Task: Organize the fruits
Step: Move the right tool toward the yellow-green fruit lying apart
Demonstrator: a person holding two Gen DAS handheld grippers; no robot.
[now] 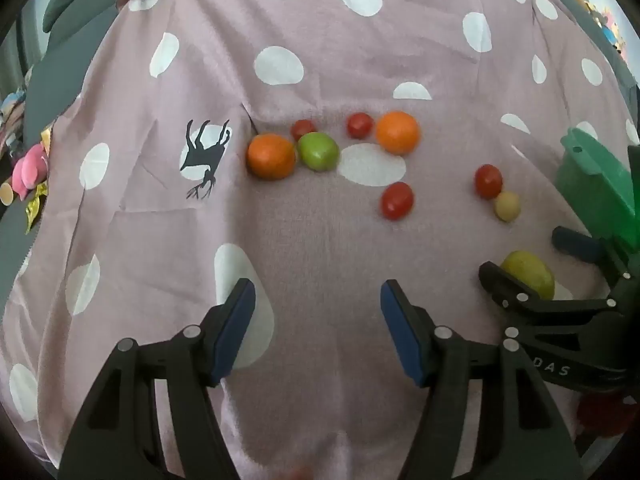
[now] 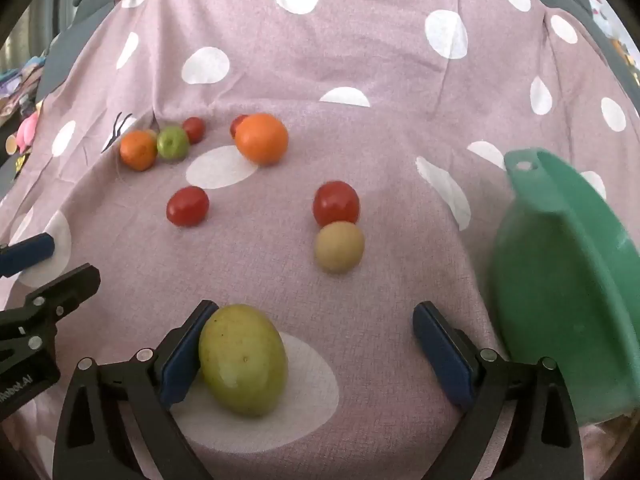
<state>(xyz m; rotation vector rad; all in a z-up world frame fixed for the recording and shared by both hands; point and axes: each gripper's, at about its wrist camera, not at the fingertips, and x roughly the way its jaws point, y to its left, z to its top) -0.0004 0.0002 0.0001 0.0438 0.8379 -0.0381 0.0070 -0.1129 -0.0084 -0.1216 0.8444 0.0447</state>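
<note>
Pink white-dotted cloth (image 2: 360, 80); beside green bowl (image 2: 560, 280): yellow-green fruit (image 2: 243, 366), red tomatoes (image 2: 336, 203), farther orange oranges (image 2: 262, 139).

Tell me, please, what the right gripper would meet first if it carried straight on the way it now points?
The yellow-green fruit, already between the open right gripper's jaws beside its left pad; past it, probably only cloth.

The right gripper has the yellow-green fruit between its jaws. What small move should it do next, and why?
Probably close the right gripper on the yellow-green fruit. Its jaws stand wide open: the fruit lies on the cloth against the left pad, with a clear gap to the right pad, so nothing is gripped yet. The green bowl waits just beside it.
</note>
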